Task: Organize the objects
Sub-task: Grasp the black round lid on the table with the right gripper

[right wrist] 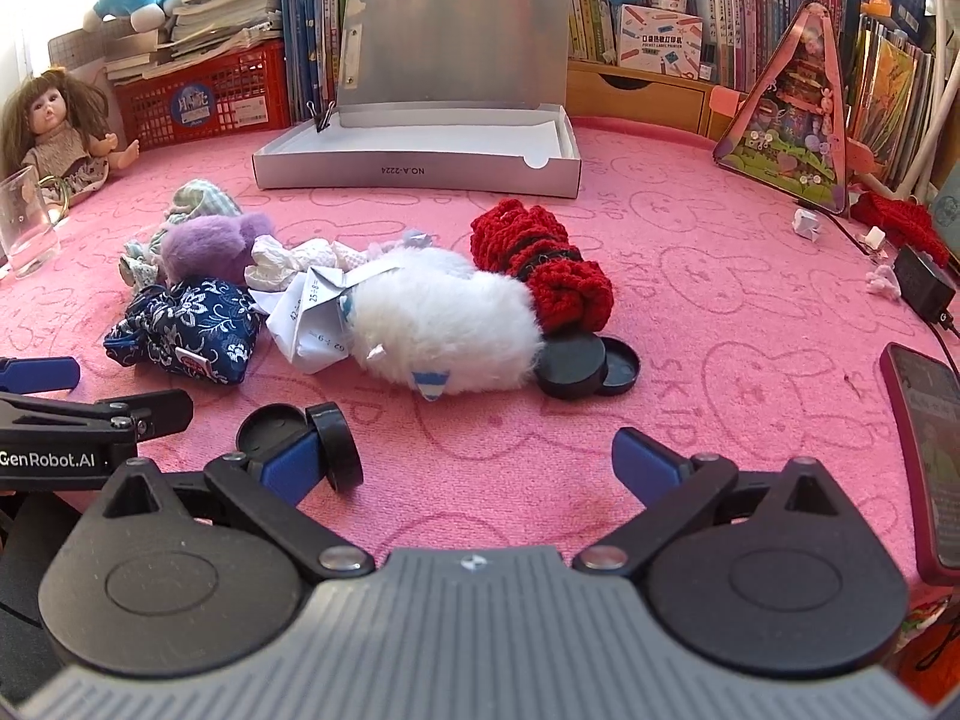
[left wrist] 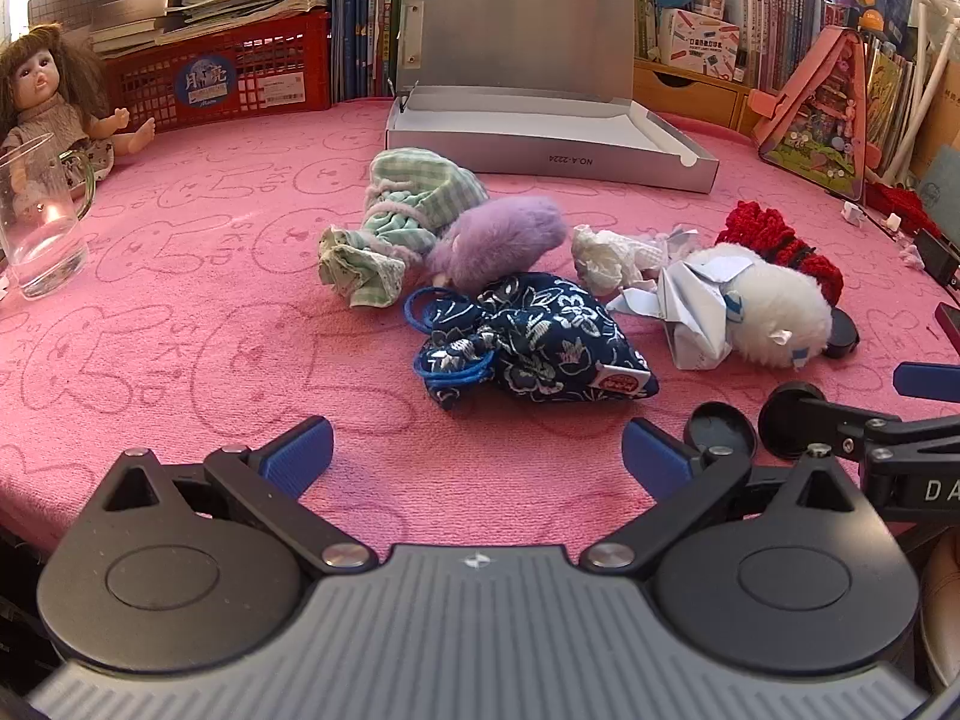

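Note:
A heap of small things lies mid-table: a navy floral pouch [left wrist: 540, 342] [right wrist: 186, 330], a purple fluffy toy [left wrist: 498, 240], a green checked cloth [left wrist: 396, 210], a white fluffy toy [right wrist: 444, 330], crumpled paper [right wrist: 312, 318] and red knitwear [right wrist: 540, 264]. An open silver box [left wrist: 540, 138] [right wrist: 420, 168] stands behind them. Black round lids [right wrist: 576, 363] lie by the white toy; two more [right wrist: 300, 432] lie by my right gripper's left finger. My left gripper [left wrist: 477, 456] is open and empty, short of the pouch. My right gripper [right wrist: 474, 468] is open and empty.
A pink cloth [right wrist: 720, 300] covers the table. A doll [left wrist: 54, 102] and a glass jug [left wrist: 36, 222] stand far left. A red crate [left wrist: 228, 78], books and a pink triangular case [right wrist: 798, 120] line the back. A phone [right wrist: 930, 450] and a charger [right wrist: 921, 288] lie right.

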